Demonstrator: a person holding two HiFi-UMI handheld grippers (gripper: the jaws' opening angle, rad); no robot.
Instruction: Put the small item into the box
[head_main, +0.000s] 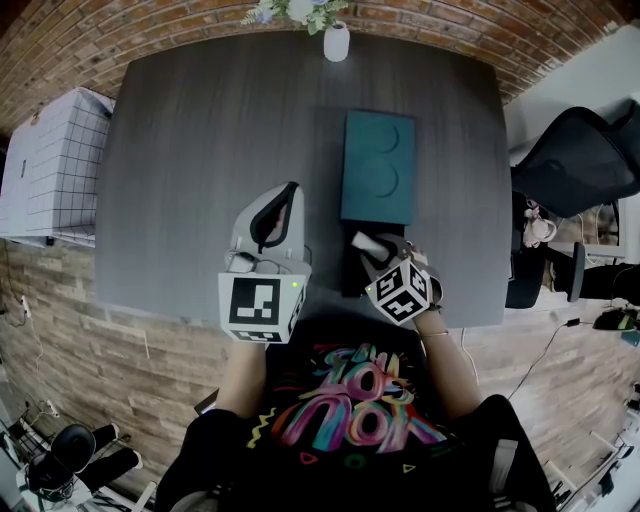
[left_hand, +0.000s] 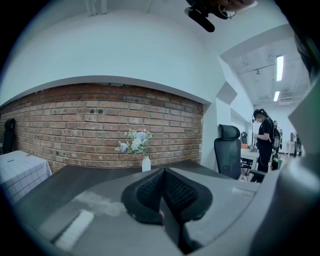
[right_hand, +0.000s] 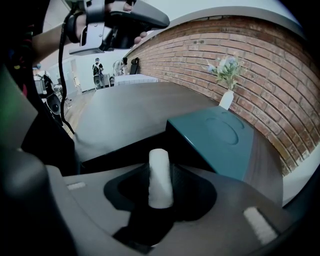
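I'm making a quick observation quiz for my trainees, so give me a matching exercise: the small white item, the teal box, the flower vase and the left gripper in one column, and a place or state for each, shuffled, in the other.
1. small white item
2. teal box
3. flower vase
4. left gripper

A. at the far edge of the table
B. fingers together, nothing between them
C. between the fingers of the right gripper
D. flat on the table, just beyond the right gripper

Pairs: 1-C, 2-D, 3-A, 4-B
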